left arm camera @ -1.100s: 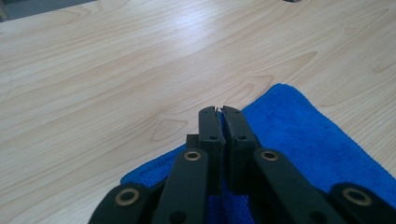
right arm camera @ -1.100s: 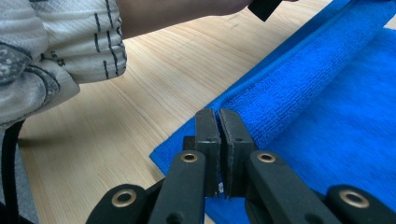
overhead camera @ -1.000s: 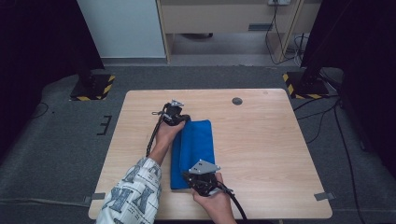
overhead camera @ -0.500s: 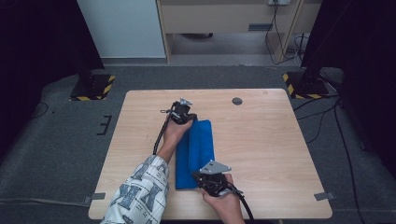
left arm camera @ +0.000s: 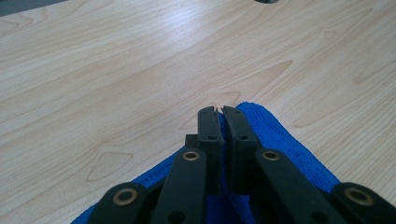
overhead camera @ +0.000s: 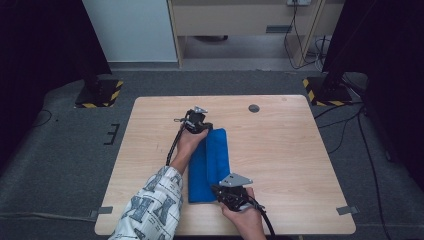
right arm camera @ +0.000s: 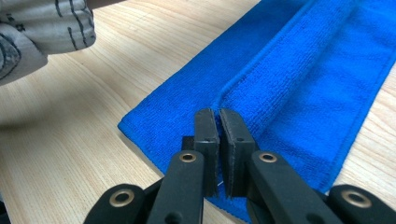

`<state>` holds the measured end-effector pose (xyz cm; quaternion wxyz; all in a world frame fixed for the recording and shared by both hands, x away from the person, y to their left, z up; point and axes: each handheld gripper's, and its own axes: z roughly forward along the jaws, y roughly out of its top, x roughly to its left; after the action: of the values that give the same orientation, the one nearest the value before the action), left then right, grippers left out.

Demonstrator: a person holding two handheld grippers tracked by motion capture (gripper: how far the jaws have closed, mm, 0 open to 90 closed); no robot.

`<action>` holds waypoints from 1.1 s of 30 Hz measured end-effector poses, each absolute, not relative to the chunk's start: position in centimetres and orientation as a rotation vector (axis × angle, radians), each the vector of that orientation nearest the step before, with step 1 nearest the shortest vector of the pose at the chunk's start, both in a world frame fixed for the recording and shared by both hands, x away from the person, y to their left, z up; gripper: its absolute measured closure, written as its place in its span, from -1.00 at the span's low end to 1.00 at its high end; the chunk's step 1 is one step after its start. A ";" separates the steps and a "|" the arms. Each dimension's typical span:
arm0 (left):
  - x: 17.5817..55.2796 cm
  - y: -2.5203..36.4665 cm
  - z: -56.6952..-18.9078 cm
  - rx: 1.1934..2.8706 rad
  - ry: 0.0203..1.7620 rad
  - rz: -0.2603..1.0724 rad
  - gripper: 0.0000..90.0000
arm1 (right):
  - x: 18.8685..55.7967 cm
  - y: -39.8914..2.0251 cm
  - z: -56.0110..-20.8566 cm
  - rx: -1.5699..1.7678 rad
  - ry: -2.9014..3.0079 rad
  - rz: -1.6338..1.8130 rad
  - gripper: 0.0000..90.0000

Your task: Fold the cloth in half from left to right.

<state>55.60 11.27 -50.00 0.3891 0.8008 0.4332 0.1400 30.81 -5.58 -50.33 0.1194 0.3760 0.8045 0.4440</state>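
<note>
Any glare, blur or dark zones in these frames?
High view: soft overall, dark at left and right edges, table evenly lit. Left gripper view: glare patch on the wood near the top, blue towel sharp. Right gripper view: sleeve at top left slightly soft, towel weave crisp.

In the left gripper view the blue towel (left arm camera: 280, 140) runs under the black jaws and off the bottom edge, so whether cloth sits between them cannot be told. In the right gripper view the patterned sleeve (right arm camera: 42, 32) is cut by the top-left corner.

Even overhead light — dark, soft-focus edges
</note>
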 end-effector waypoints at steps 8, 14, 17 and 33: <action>55.6 10.5 -50.4 2.046 1.090 0.334 0.89 | 30.8 -6.0 -50.4 1.115 2.352 1.291 0.90; 55.7 10.5 -50.5 2.012 1.098 0.322 0.63 | 30.9 -6.5 -50.6 1.175 2.342 1.274 0.62; 55.6 10.3 -50.4 2.013 1.089 0.329 0.54 | 30.9 -6.8 -50.6 1.191 2.335 1.268 0.54; 54.9 9.9 -49.6 2.022 1.044 0.338 -0.07 | 31.3 -8.6 -50.2 1.277 2.263 1.233 -0.20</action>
<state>54.95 9.89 -49.55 0.4082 0.8024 0.4141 0.1341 31.26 -8.64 -50.25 0.1323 0.4401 0.7799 0.4249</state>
